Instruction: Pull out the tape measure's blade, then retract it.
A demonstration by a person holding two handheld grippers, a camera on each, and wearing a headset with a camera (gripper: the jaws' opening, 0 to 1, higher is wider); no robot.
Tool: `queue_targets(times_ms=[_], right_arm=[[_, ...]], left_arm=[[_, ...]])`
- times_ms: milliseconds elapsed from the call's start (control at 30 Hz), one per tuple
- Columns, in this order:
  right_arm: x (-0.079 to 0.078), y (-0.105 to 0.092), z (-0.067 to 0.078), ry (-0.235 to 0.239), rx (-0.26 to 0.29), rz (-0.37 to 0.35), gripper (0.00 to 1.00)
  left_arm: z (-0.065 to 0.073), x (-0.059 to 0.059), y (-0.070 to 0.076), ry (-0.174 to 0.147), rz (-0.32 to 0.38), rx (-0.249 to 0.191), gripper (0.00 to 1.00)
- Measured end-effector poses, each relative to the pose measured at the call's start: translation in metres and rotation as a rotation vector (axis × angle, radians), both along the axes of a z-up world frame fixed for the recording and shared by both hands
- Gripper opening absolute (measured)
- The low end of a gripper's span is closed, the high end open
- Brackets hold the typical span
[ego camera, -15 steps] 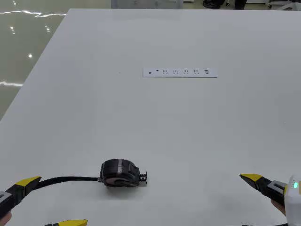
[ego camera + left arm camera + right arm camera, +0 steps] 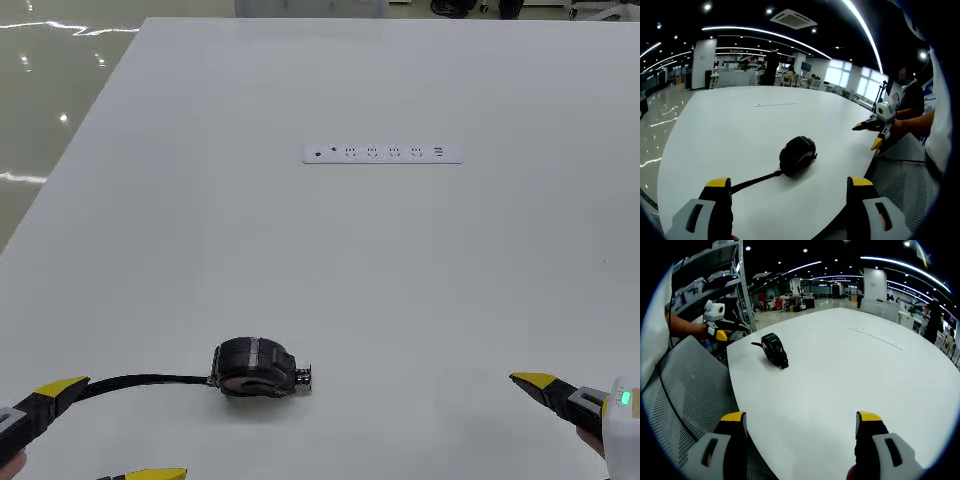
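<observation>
Head view shows the left gripper and right gripper, jaws wide apart, have slid back a little, so the tape measure ahead of them lies untouched, not pulled yet.

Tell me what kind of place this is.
Likely a big open-plan office or workshop hall: a long white table with a flush power strip, a ceiling air-conditioning unit, a polished floor and storage shelves.

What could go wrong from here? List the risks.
1. The tape measure lies loose on the smooth table. Pulling its hook with the right gripper before the case is pinned would likely drag it.
2. The left gripper may pinch the strap instead of the case.
</observation>
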State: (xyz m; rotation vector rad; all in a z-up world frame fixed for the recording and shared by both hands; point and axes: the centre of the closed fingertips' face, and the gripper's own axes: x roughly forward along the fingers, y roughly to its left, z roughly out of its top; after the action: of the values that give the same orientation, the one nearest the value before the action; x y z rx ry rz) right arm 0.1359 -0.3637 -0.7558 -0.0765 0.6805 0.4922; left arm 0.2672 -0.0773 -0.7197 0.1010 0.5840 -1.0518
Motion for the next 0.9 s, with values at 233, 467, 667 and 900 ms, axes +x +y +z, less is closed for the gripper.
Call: queue_targets(times_ms=[233,467,667,900], right_arm=[[0.001,-0.0005,-0.0002,0.002,-0.002,0.005,0.91],[0.0008,-0.0027,-0.0009,0.006,-0.011,0.009,0.91],[-0.0002,-0.0032,-0.0013,0.007,-0.016,0.009,0.91],[-0.0001,-0.0028,-0.002,0.008,-0.014,0.01,0.91]], left_arm=[[0.0,0.0013,0.0004,0.0,0.0,0.0,0.92],[-0.0009,0.0022,0.0007,-0.001,0.002,0.002,0.92],[-0.002,0.0029,0.0015,0.004,0.002,-0.001,0.92],[-0.0015,0.0038,0.0019,0.003,-0.005,0.004,0.91]])
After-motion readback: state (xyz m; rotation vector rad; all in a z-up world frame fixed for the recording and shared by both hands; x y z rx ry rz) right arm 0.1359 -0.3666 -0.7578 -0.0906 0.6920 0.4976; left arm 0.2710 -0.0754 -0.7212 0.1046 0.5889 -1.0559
